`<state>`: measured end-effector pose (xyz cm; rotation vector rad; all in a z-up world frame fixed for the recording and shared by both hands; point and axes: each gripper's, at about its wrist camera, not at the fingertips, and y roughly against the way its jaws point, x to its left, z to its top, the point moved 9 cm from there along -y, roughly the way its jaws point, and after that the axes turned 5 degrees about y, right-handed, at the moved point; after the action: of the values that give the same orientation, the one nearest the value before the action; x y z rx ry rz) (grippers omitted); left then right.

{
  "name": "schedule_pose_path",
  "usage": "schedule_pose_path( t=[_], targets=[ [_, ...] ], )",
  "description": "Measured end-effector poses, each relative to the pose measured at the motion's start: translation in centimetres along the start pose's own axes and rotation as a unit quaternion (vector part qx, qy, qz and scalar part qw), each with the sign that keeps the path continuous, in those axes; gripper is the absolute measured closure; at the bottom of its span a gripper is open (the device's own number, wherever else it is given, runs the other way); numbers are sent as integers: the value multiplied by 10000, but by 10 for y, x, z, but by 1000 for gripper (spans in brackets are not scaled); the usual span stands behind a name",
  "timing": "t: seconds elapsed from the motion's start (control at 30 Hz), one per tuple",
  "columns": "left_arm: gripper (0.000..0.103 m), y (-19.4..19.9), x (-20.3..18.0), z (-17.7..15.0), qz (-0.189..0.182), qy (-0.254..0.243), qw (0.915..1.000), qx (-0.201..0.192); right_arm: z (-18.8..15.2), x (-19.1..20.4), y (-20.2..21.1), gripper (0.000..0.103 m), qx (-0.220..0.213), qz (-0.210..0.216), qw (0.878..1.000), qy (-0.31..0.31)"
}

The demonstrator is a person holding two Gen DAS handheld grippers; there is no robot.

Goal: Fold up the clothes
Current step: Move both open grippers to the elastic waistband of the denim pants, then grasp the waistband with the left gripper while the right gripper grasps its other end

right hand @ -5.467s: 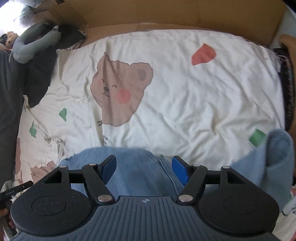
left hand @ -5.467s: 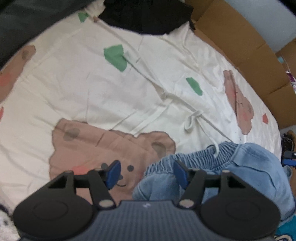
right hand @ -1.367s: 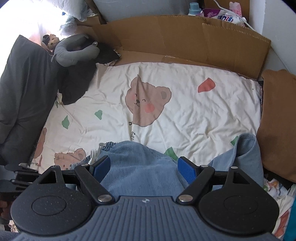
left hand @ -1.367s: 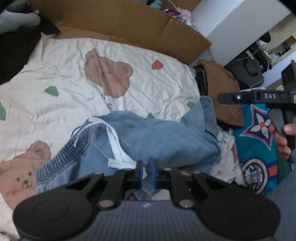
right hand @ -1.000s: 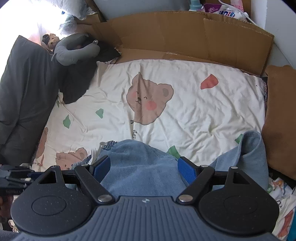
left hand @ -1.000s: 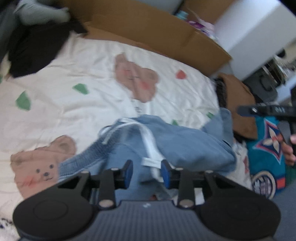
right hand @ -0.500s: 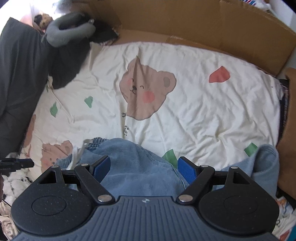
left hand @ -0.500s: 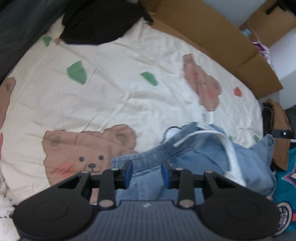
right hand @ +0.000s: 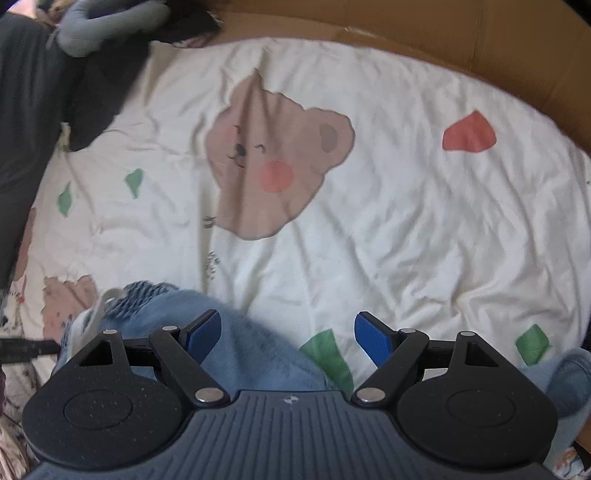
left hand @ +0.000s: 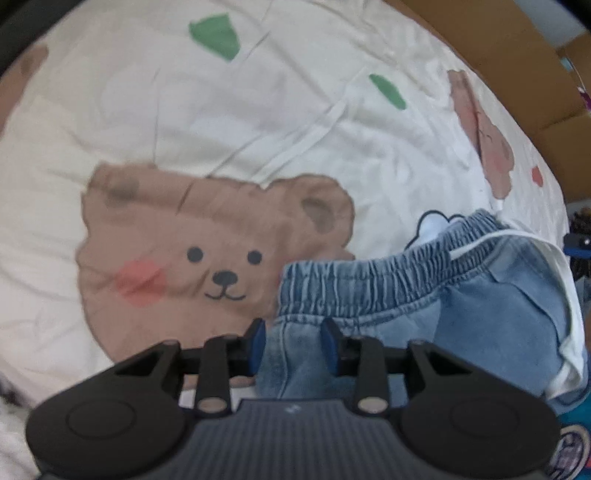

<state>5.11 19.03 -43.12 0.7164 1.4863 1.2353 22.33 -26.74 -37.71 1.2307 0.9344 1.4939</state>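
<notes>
Light blue denim trousers (left hand: 461, 317) with an elastic waistband (left hand: 369, 280) and a white drawstring (left hand: 565, 273) lie crumpled on the bear-print bedsheet (left hand: 258, 122). My left gripper (left hand: 292, 341) stands partly open at the waistband's left end, with denim lying between and under its blue pads. In the right wrist view the trousers (right hand: 251, 354) fill the lower left and one leg end (right hand: 569, 373) shows at the right edge. My right gripper (right hand: 290, 332) is wide open just above the denim and the sheet, holding nothing.
A cardboard wall (right hand: 443, 44) borders the far side of the bed. A dark grey blanket (right hand: 29, 110) and a grey plush (right hand: 103, 26) lie at the far left. A teal patterned cloth (left hand: 569, 443) sits off the bed's near right.
My left gripper went from shut to partly open, swung left along the trousers to the waistband's end and came lower. The right gripper stayed open and dropped closer to the bed.
</notes>
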Motion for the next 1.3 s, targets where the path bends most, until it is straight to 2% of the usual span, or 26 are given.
schedule_pose_path(
  t=[0.23,0.47,0.6,0.73,0.8,0.83,0.87,0.9,0.93,0.97,1.1,1.27,1.3],
  targets=[
    [54,-24,5,-14,-128,35,9997,199,16,14,-47,19,231,276,9993,-35],
    [54,-25,7,-20,-188,38,9997,116,-2,37,-82,19,607,126,9966,551],
    [65,-23,2,-21,-172,-191,9996,124,-22,35,-87,19,710,152,9968,340],
    [83,-17,1,-22,-211,-248,9994,89,-35,33,-87,18,825,273,9961,162],
    [86,-13,3,-22,-244,-222,9995,24,-39,34,-87,20,908,333,9952,133],
    [87,-9,3,-22,-262,-218,9994,-32,-40,35,-88,22,956,364,9946,156],
    [88,-4,3,-22,-287,-217,9993,-95,-41,38,-87,33,986,434,9939,217],
    [88,1,2,-21,-314,-216,9992,-157,-39,41,-84,58,1007,551,9931,245],
    [88,8,2,-20,-340,-206,9989,-228,-37,45,-81,70,1027,675,9921,266],
    [88,14,1,-19,-366,-193,9987,-302,-34,45,-78,91,1024,555,9924,405],
    [89,46,2,-7,-310,-175,9968,-718,-19,58,-57,96,817,357,9916,937],
    [89,89,4,17,-293,-138,9915,-1262,31,75,-12,98,94,367,9927,1146],
    [89,96,4,22,-256,-165,9901,-1367,44,82,-6,101,-30,359,9916,1245]
  ],
)
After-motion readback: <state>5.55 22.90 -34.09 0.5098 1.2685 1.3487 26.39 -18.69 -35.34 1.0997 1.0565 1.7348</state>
